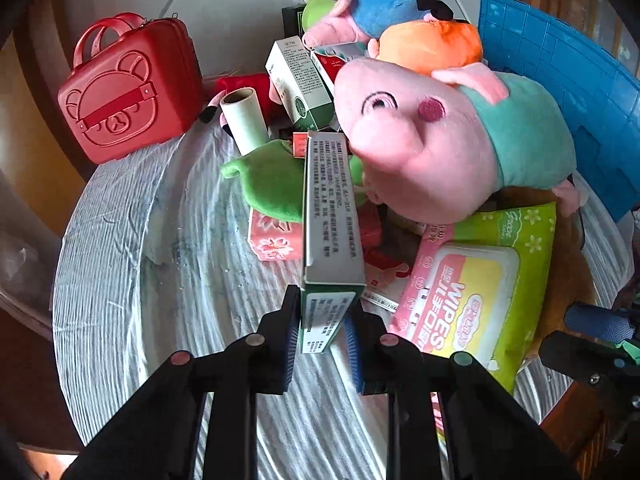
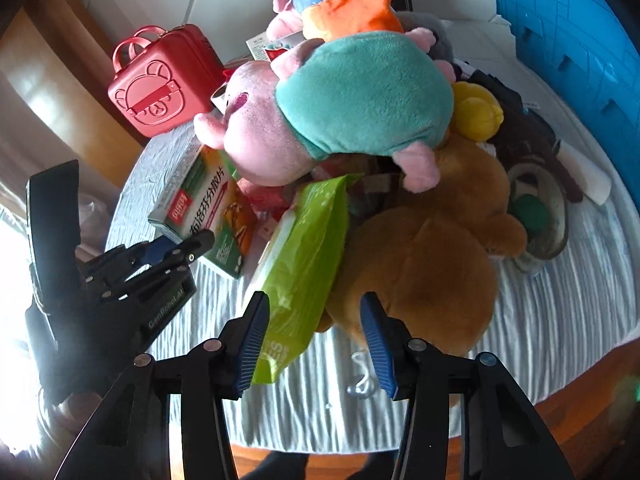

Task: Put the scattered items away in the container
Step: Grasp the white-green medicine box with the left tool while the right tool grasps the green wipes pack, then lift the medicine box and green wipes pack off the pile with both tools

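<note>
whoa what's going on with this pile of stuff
A person is tidying a heap of toys and packets off a round table with a handheld gripper in each hand. The left gripper is shut on the end of a green and white medicine box. The right gripper sits around the corner of the green wipes pack, beside a brown plush. A blue crate stands behind the pile.

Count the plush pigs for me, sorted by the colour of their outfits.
Teal pig: 1
Orange pig: 1
Blue pig: 1
Red pig, mostly hidden: 1
Total: 4
</note>
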